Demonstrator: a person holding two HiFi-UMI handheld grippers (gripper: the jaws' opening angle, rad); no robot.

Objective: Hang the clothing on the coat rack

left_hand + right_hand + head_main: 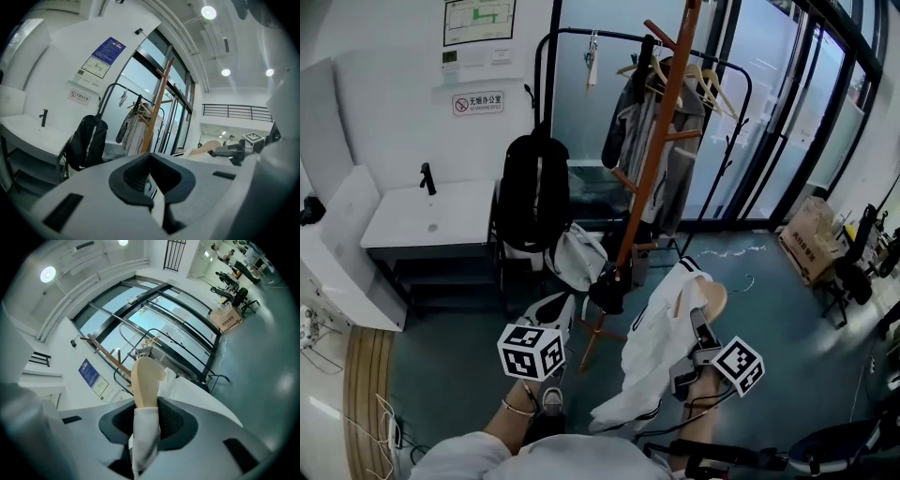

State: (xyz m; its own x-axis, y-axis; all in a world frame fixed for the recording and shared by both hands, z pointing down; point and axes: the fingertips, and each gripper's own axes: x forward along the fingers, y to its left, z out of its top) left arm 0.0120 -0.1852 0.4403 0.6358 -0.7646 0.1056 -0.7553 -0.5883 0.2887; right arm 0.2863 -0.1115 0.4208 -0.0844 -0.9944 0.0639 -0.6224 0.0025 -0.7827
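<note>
Head view: a wooden coat rack (pixel 649 164) stands straight ahead on the floor, with a black bag (pixel 609 286) hung low on it. Behind it, a black clothes rail (pixel 581 34) carries a grey jacket (pixel 630 131). A black backpack (pixel 532 192) sits left of the rack beside a white tabletop (pixel 412 220), and a cardboard box (pixel 811 239) lies well apart to the right. Both forearms reach forward from the bottom edge, and both grippers point roughly level toward the rack. The left gripper (pixel 551 314) is near the rack's foot. The right gripper (pixel 697 323) holds up a white garment (pixel 652 352) draped on a wooden hanger (pixel 705 298), short of the rack. Right gripper view alone shows the jaws clenched on the fabric-wrapped hanger. Left gripper view alone shows that gripper's jaws together with nothing between them
</note>
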